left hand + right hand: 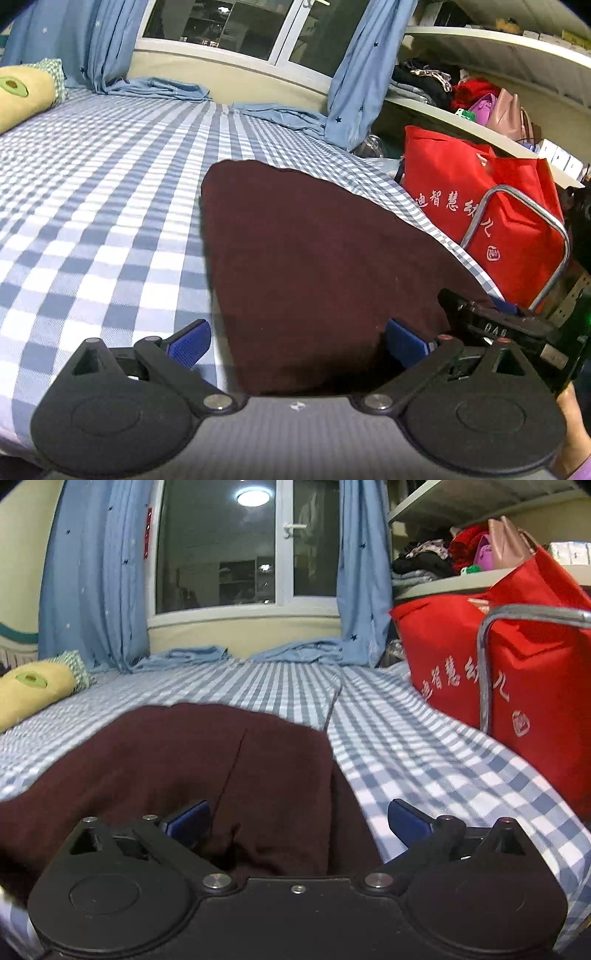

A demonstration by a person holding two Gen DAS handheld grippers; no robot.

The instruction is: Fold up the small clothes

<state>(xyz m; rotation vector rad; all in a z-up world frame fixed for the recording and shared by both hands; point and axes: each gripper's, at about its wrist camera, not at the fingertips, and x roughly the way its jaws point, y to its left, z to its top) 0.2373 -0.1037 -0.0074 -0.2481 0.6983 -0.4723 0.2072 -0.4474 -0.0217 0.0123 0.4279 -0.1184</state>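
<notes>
A dark maroon garment (306,266) lies flat on the blue-and-white checked bed sheet (92,206). In the left wrist view my left gripper (297,341) stands open over the garment's near left edge, its blue pads wide apart and pressing on nothing. At the right edge of that view the black body of my right gripper (491,328) shows above the cloth's near right corner. In the right wrist view the same garment (177,760) shows a fold seam down its middle. My right gripper (297,819) is open across its near right edge, gripping nothing.
A red fabric bag (476,206) with a metal frame (554,236) stands at the bed's right side, below cluttered white shelves (461,114). A yellow pillow (22,96) lies far left. Blue curtains (92,576) and a window (221,546) are at the back.
</notes>
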